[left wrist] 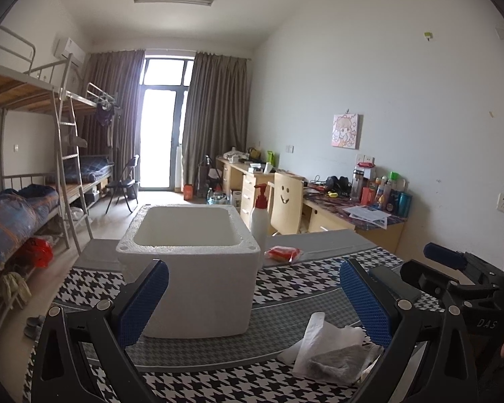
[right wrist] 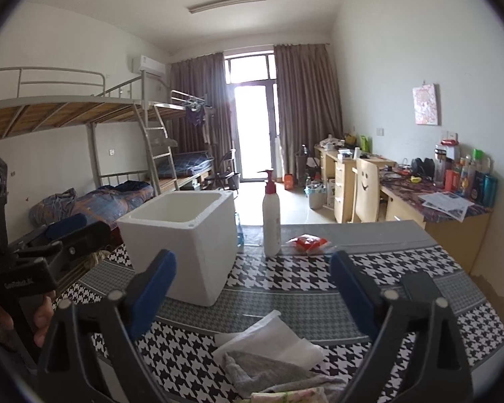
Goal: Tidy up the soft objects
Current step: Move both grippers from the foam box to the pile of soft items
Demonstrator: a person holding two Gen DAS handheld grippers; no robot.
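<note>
A white foam box (left wrist: 190, 265) (right wrist: 181, 238) stands open on the houndstooth table (left wrist: 285, 282) (right wrist: 319, 285). A pile of soft cloths, a grey rag (left wrist: 332, 361) (right wrist: 252, 366) under a white plastic bag (left wrist: 314, 336) (right wrist: 272, 339), lies at the near edge, with a floral cloth (right wrist: 292, 396) beside it. My left gripper (left wrist: 253, 299) is open and empty, in front of the box, with the cloths at its right finger. My right gripper (right wrist: 253, 292) is open and empty above the cloths. The right gripper shows in the left view (left wrist: 453, 268) and the left gripper in the right view (right wrist: 67, 231).
A white pump bottle with a red top (left wrist: 260, 218) (right wrist: 271, 218) stands behind the box. A red packet (left wrist: 283, 254) (right wrist: 307, 243) lies by it. Bunk beds (left wrist: 33, 184) stand left; desks and a chair (left wrist: 287, 203) stand right.
</note>
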